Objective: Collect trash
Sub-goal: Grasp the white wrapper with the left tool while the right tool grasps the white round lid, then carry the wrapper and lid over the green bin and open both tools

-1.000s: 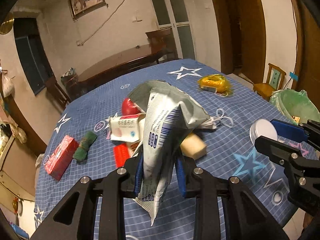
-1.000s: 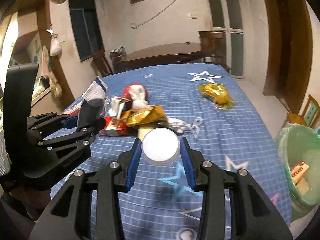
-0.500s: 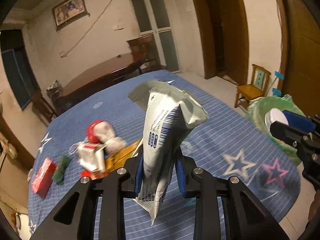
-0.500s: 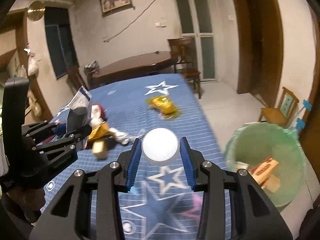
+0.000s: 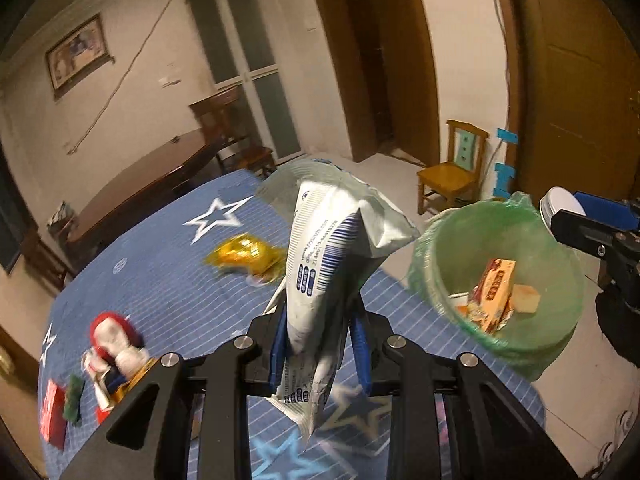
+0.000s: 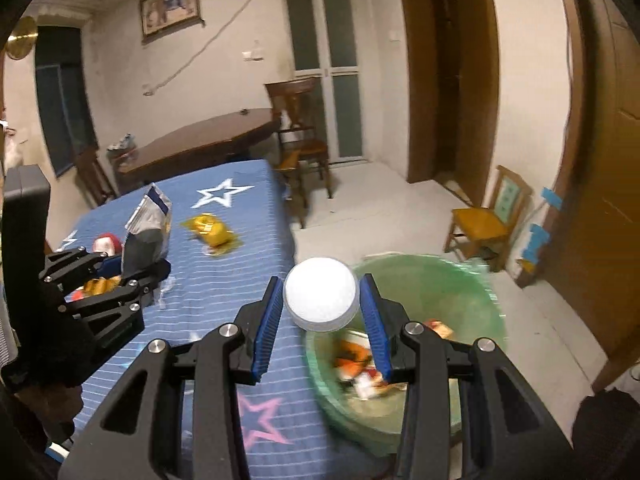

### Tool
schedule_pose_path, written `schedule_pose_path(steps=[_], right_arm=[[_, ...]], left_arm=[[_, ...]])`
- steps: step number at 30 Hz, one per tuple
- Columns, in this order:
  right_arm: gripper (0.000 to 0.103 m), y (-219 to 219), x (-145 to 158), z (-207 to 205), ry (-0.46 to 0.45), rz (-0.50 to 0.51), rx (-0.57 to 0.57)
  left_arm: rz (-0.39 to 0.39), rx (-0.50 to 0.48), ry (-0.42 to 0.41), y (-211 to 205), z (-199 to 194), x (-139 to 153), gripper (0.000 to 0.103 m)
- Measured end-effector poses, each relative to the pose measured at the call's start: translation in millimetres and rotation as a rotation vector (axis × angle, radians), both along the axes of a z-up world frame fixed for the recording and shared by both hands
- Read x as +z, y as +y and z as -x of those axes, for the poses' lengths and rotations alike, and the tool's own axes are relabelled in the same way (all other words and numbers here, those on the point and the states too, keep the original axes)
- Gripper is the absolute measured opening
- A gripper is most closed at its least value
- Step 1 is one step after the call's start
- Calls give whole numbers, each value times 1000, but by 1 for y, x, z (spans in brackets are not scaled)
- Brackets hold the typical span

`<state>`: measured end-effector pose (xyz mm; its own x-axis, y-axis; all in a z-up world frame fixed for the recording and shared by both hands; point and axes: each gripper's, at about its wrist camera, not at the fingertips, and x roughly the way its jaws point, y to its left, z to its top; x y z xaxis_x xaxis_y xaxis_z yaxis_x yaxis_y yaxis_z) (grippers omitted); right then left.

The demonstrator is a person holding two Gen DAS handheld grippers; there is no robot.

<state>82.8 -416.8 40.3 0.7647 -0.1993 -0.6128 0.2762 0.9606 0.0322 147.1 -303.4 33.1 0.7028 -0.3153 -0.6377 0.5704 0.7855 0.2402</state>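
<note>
Now both hands have swung away from the middle of the table (image 6: 224, 280) toward its corner, and each pair of tongs carries its catch with it. Nearest, the right tongs (image 6: 321, 312) are closed on a round white lid (image 6: 320, 298), pads pressed to its two sides, and the lid now hangs over the near rim of the green-lined bin (image 5: 500, 272), which a second ago sat well off to the side. The left tongs (image 5: 320, 344) pinch a crumpled white-and-blue wrapper (image 5: 332, 256) low on its body, so its open top stands up above the pads; it is above the table edge, with the bin just beside it rather than under it. Inside the bin lie a red-and-yellow carton (image 5: 494, 294) and a tan block (image 5: 526, 298). To my eye the carry is nearly done: the lid looks ready to drop, while the wrapper needs a little more travel. Farther back on the blue star cloth, a yellow wrapper (image 5: 246, 258), a red-and-white bundle (image 5: 114, 338) and a red box (image 5: 52, 416) wait for collection.
</note>
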Motion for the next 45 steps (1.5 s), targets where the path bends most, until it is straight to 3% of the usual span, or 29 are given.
schedule_pose_path(steps=[7, 19, 45], right_arm=[[38, -40, -2, 7, 30, 1, -61], [38, -72, -3, 13, 63, 16, -107], [38, -99, -17, 5, 160, 4, -139]], left_arm=[[-24, -70, 5, -51, -1, -8, 29], [-54, -140, 17, -112, -2, -23, 29], [-82, -238, 114, -159, -15, -56, 29]])
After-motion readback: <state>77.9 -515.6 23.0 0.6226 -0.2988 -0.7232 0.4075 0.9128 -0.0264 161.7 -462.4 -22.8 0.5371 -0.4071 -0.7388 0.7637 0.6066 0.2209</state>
